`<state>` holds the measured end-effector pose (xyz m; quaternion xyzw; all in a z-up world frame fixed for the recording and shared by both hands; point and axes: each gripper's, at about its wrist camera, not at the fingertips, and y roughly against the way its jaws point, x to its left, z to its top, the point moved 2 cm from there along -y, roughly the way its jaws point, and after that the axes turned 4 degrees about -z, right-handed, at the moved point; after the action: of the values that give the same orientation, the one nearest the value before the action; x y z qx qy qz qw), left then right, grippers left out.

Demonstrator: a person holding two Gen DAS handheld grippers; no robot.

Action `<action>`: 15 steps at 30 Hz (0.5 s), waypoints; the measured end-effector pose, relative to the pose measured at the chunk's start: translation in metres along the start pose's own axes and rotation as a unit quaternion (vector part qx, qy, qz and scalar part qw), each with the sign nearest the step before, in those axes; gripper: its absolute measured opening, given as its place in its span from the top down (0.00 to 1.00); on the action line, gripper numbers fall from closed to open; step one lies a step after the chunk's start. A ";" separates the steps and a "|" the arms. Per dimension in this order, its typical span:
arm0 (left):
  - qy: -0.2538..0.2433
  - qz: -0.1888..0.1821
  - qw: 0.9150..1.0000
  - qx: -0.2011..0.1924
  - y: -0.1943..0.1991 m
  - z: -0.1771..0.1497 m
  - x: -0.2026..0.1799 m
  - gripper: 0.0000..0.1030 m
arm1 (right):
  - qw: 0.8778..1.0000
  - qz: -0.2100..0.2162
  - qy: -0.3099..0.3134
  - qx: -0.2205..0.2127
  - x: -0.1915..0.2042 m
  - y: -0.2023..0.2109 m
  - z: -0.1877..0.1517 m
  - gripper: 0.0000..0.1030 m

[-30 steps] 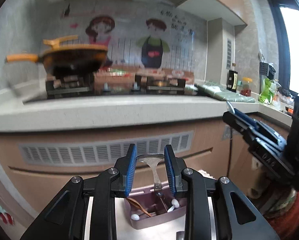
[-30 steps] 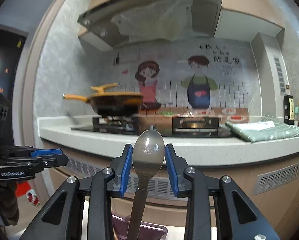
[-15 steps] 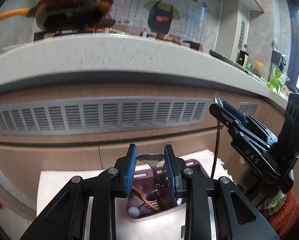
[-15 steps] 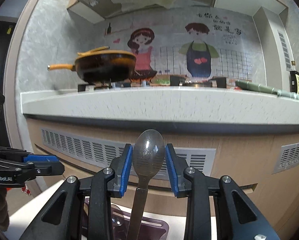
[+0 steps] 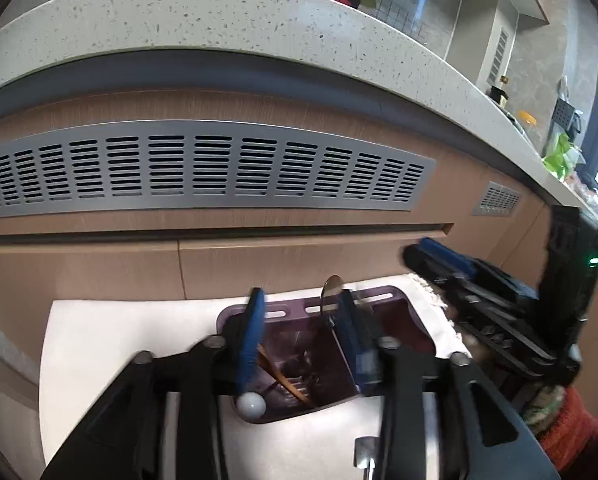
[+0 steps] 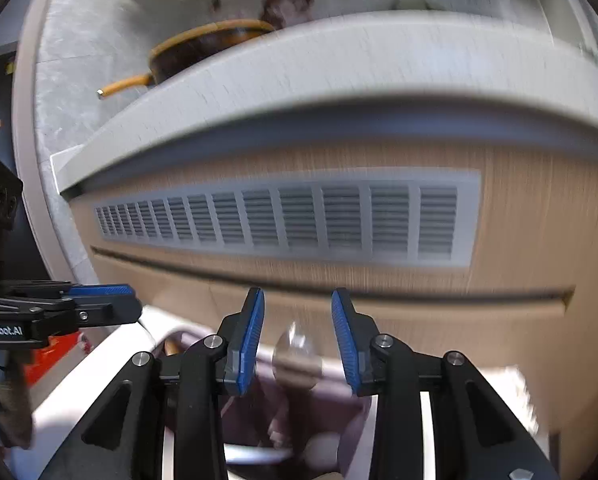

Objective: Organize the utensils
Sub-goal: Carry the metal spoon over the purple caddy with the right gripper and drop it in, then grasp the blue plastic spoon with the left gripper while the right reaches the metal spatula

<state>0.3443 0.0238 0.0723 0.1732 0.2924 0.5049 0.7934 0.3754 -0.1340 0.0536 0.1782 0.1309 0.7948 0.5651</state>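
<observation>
A purple utensil holder [image 5: 379, 294] stands on a white cloth [image 5: 111, 340] below the counter. It holds a metal spoon [image 5: 331, 292] standing upright, wooden utensils [image 5: 287, 384] and a white-tipped piece [image 5: 251, 404]. My left gripper [image 5: 301, 320] is open just above the holder, empty. My right gripper [image 6: 297, 328] is open above the holder [image 6: 339, 412]; a blurred spoon [image 6: 297, 350] stands in it below the fingertips. The right gripper also shows in the left wrist view [image 5: 439, 256], and the left gripper in the right wrist view [image 6: 111, 300].
A cabinet front with a grey vent grille [image 5: 203, 172] rises right behind the holder, under a speckled countertop [image 5: 219, 16]. A pan with a yellow handle [image 6: 203, 52] sits on the counter. Another metal utensil [image 5: 365, 456] lies on the cloth near me.
Both grippers dropped toward the holder and opened. The fork left my left gripper and the spoon left my right gripper; the spoon now stands in the holder.
</observation>
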 end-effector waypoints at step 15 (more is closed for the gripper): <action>-0.012 0.092 0.996 0.017 0.051 -0.104 -0.012 0.52 | 0.987 -0.028 0.032 0.152 0.017 0.079 -0.105 0.66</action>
<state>0.2385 0.0333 0.0248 0.2187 0.2743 0.5690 0.7438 0.2582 -0.1440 -0.0066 0.2326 0.2737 0.7548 0.5489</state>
